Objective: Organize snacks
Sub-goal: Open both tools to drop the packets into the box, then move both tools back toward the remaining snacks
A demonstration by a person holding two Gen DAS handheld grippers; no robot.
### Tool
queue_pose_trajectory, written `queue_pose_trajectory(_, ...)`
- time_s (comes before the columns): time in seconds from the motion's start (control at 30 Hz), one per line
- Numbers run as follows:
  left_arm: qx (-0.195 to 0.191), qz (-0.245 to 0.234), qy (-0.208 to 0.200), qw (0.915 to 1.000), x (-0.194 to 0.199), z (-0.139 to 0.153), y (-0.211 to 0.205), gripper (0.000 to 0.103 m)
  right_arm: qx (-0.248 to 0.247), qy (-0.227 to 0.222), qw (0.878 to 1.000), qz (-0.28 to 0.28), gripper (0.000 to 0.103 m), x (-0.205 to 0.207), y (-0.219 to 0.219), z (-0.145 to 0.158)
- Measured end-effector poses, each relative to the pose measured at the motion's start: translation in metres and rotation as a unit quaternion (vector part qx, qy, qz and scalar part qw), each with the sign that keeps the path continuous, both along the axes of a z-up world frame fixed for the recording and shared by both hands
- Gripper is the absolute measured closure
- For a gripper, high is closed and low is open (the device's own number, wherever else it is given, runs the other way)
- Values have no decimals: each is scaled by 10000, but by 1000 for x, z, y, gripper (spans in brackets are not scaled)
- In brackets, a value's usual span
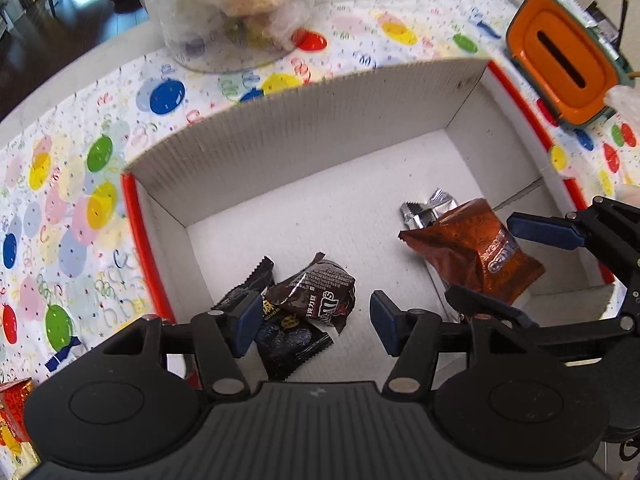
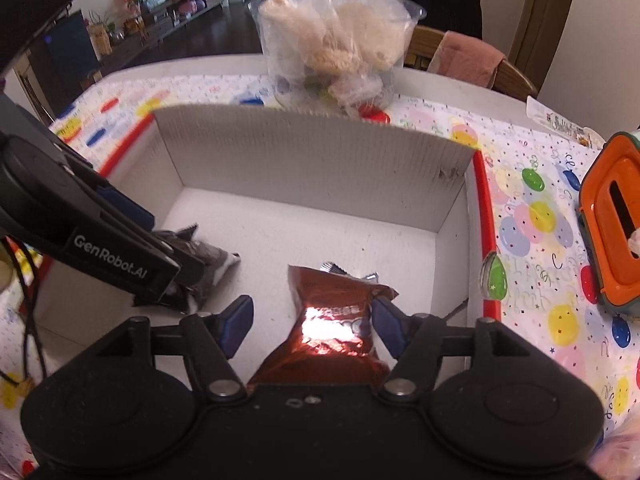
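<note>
Two hand-held grippers hang over a shallow white corrugated cardboard box with red edges (image 1: 132,216), which sits on a tablecloth printed with coloured balloons (image 1: 80,168). In the left wrist view, the left gripper (image 1: 312,322) has its blue-padded jaws spread, pinching nothing; just past them, toward 11 o'clock, lie a crumpled dark brown candy packet (image 1: 320,292) and a flat black sachet (image 1: 292,344), overlapping on the box floor. At 2 o'clock in that view a crinkled reddish-brown foil snack pouch (image 1: 476,256) rests partly on a silver foil wrapper (image 1: 428,208). In the right wrist view the right gripper (image 2: 312,324) also stands spread, the pouch (image 2: 332,320) between its pads but loose, lying on the floor of the box. These packets look light, soft and slippery: thin film that buckles under pressure, with contents that may crush. A sound hold is probably across a pouch's puffed middle or its crimped end seal, pinched gently. Beyond the box, at 12 o'clock, stands a clear plastic tub of pale snacks (image 2: 336,40); an orange-lidded container (image 1: 560,68) sits at 2 o'clock.
</note>
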State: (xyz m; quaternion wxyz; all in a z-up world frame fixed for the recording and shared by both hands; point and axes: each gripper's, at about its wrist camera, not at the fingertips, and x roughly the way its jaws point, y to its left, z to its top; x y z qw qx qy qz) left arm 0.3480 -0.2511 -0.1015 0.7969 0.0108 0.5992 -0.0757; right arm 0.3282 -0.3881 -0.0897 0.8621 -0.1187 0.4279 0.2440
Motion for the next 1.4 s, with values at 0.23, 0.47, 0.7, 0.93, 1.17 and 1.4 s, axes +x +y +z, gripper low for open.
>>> queue_pose_trajectory(0.23, -250, 26, -444, 9987, -21, 24, 17, 43, 405, -155, 9991, -14, 23, -18, -5, 25)
queue_pose_trajectory(0.47, -402, 102, -938, 9947, -47, 47, 39, 39, 903, -276, 9955, -100, 18, -39, -3, 46)
queue_pose_trajectory(0.7, -479, 124, -1334, 9898, -82, 66, 65, 39, 1403, -384, 9893, -105, 9, -63, 8, 62)
queue_pose_trajectory(0.93, -497, 160, -1765, 9829, -125, 86, 96, 31, 1813, -563, 9818, 86, 0, -92, 34, 78)
queue_pose_trajectory(1.17, -276, 475, -2402, 9692, -175, 99, 134, 23, 1887, -662, 9794, 267, 0, -117, 70, 85)
queue_pose_trajectory(1.4, -251, 721, -2454, 9664, -209, 95, 180, 21, 1872, -600, 9797, 391, 0, -135, 109, 78)
